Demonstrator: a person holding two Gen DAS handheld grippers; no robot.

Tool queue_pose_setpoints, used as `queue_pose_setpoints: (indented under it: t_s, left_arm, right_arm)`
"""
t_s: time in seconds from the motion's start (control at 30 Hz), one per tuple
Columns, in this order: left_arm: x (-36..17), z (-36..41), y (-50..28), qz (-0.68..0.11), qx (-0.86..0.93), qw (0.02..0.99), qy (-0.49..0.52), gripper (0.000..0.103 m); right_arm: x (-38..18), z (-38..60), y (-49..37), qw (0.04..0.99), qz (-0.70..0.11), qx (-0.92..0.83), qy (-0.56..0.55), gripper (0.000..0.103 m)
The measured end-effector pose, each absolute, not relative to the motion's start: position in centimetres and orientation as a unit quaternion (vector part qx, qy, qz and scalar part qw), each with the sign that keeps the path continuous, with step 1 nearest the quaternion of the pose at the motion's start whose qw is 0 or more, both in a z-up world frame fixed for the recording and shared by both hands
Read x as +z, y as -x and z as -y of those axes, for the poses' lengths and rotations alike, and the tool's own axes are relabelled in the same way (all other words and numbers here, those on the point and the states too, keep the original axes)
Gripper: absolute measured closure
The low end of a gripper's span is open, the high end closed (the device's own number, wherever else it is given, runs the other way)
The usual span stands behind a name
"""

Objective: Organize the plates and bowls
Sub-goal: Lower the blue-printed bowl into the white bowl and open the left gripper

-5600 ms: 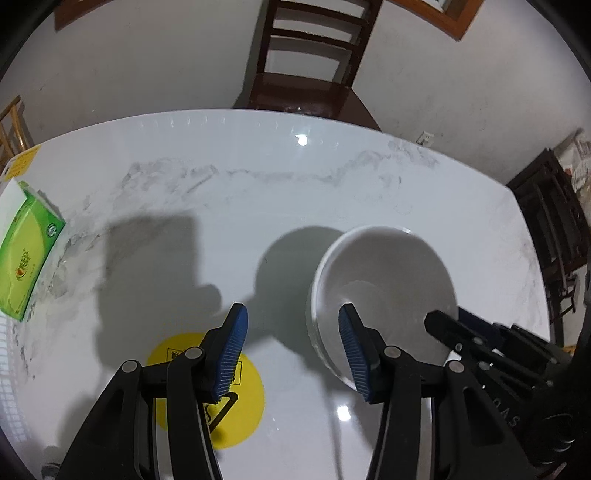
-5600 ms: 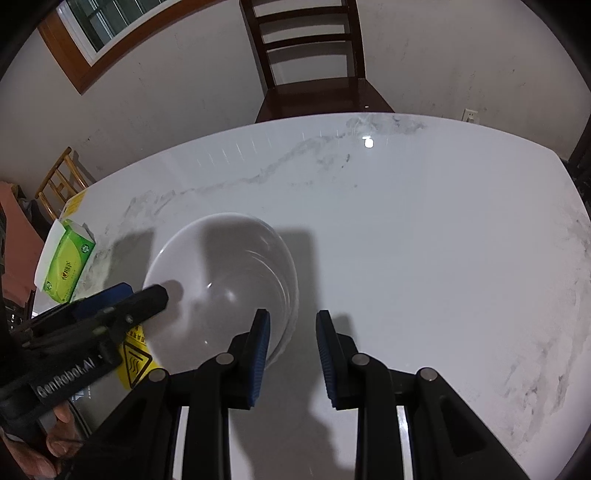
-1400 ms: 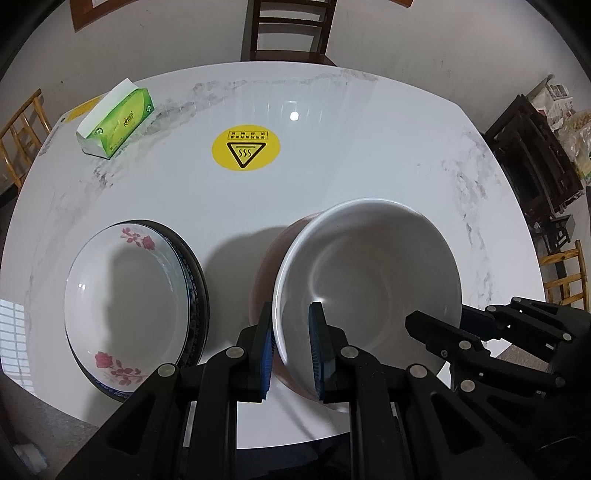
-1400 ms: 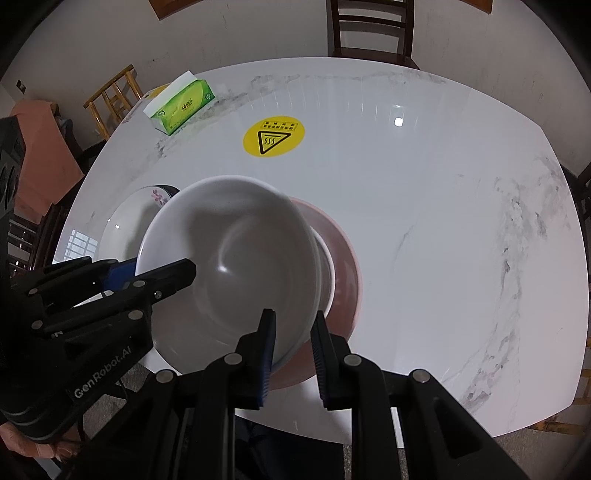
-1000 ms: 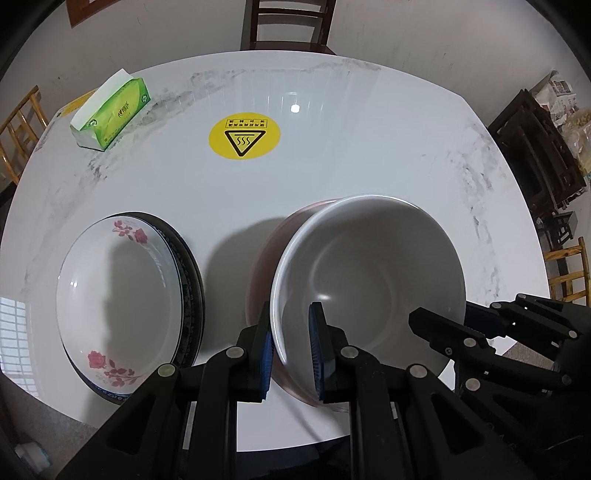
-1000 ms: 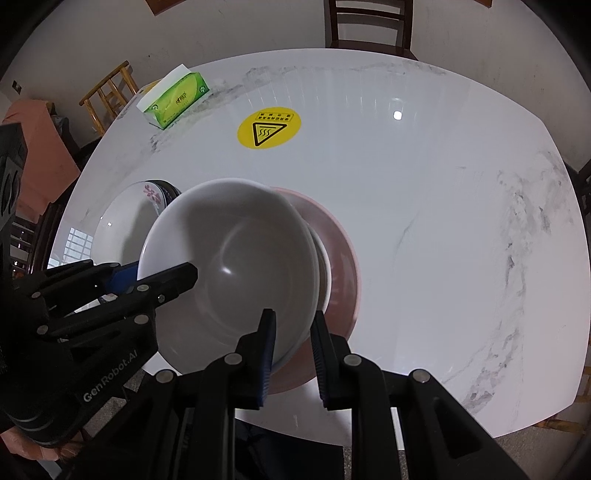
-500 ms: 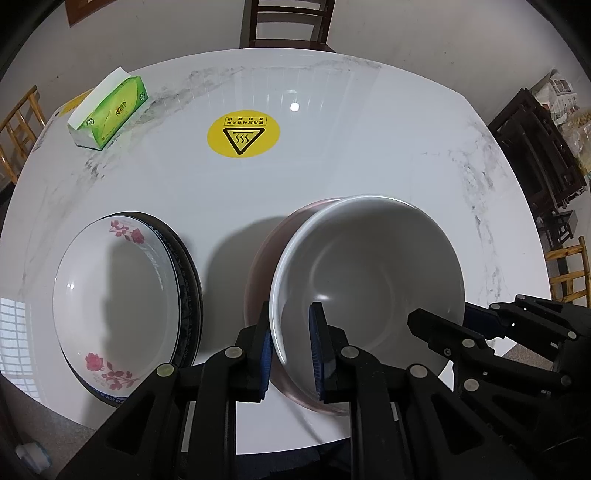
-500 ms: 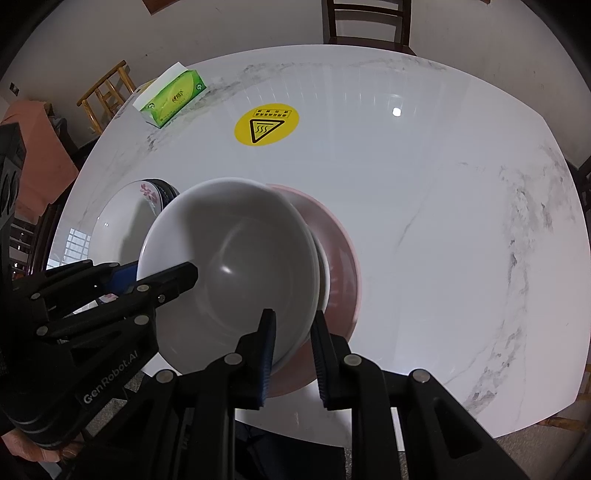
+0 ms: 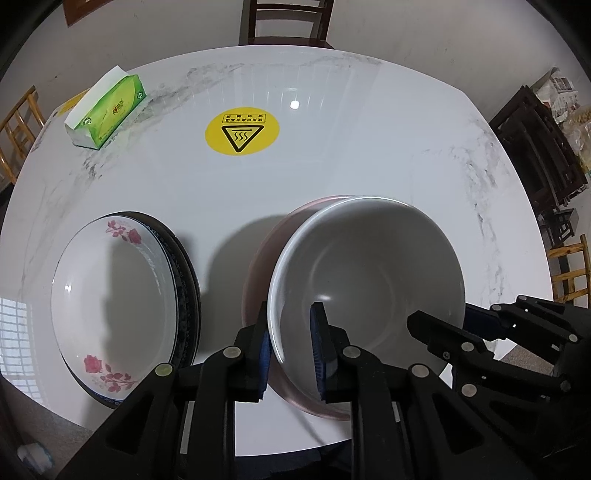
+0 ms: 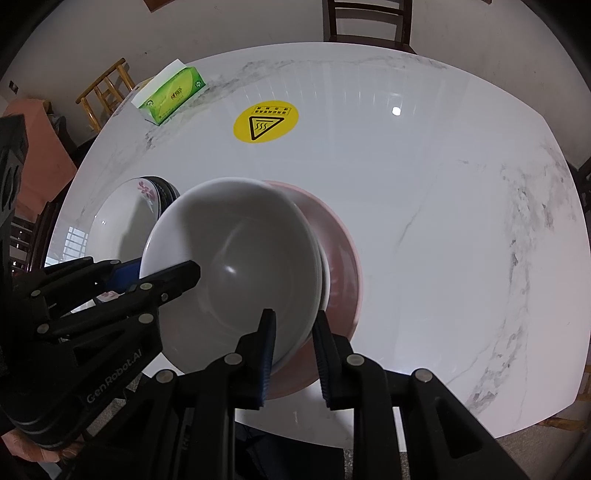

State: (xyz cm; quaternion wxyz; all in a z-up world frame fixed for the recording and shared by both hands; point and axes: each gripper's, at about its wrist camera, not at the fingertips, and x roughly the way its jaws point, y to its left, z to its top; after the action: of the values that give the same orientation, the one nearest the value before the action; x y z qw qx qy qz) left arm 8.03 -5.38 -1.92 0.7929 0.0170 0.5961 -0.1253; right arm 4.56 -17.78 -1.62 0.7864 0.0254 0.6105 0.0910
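Closest to you, your left gripper point(image 9: 291, 345) straddles the near-left rim of the white bowl point(image 9: 369, 280), one blue pad outside the wall and one inside. The pads sit close against the rim, but whether they press on it cannot be told. Your right gripper point(image 10: 293, 349) straddles the bowl's near-right rim the same way, and its jaws are opening at this moment with the rim between them; a narrow gap shows beside the outer pad in the right wrist view. In each view the other gripper reaches in from the side toward the same bowl.

The white bowl sits over a pink bowl point(image 10: 341, 258), whose rim shows around its far and right sides, and in the right wrist view another white rim peeks out just under the top bowl's edge. This stack stands near the front edge of the white marble table point(image 9: 369, 147).

Just to the left of it, not touching, lies a shallow white plate with red flowers point(image 9: 110, 295), resting on a dark-rimmed plate point(image 9: 186, 280) beneath.

Farther back, near the table's middle, there is a round yellow warning sticker point(image 9: 242, 133). Beyond that, at the far left, lies a green tissue pack point(image 9: 109, 110). Past the far edge stands a dark wooden chair point(image 9: 286, 20) against the wall.
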Motion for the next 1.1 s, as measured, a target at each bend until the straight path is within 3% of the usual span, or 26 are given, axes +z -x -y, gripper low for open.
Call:
queue_pose_setpoints:
  t_s: [1.1]
  left_arm:
    - [0.2, 4.4, -7.5, -0.57, -0.13, 0.811, 0.0, 0.081]
  right_arm:
    - [0.5, 19.0, -3.9, 0.804, -0.584, 0.095, -0.047, 0.079]
